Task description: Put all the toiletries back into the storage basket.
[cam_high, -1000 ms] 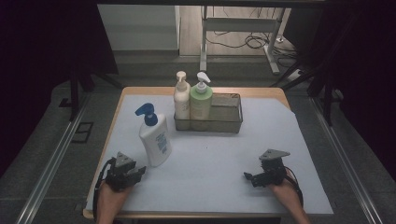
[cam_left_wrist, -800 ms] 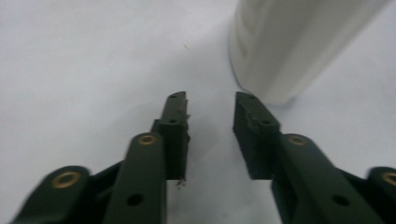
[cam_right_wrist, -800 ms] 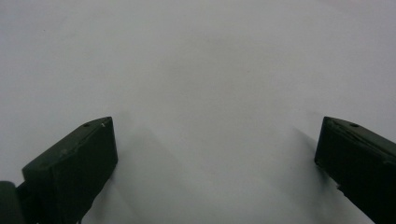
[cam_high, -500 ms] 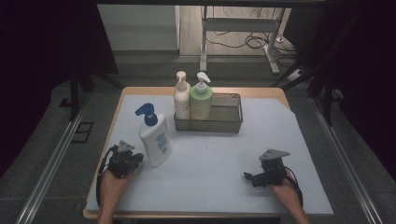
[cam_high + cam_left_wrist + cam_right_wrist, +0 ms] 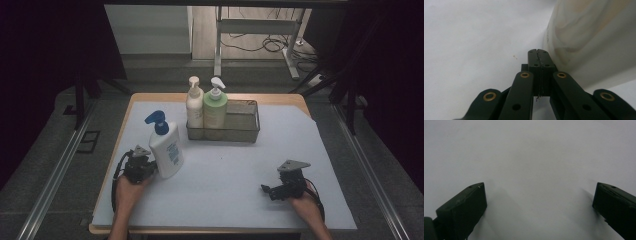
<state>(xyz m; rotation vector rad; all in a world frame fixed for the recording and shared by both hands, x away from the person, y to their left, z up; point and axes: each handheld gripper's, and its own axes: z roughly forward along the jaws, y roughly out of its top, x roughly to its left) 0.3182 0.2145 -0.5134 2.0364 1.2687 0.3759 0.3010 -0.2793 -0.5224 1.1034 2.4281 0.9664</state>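
We are holding the left gripper (image 5: pixel 150 167) at the lower left of the high view, its jaws clenched together with nothing between them, having just been closing; its tips are sitting just beside the base of the white pump bottle (image 5: pixel 167 148), which is standing upright left of centre on the table (image 5: pixel 230 200). Our right gripper (image 5: pixel 270 189) is resting at the lower right, jaws spread wide over bare table.
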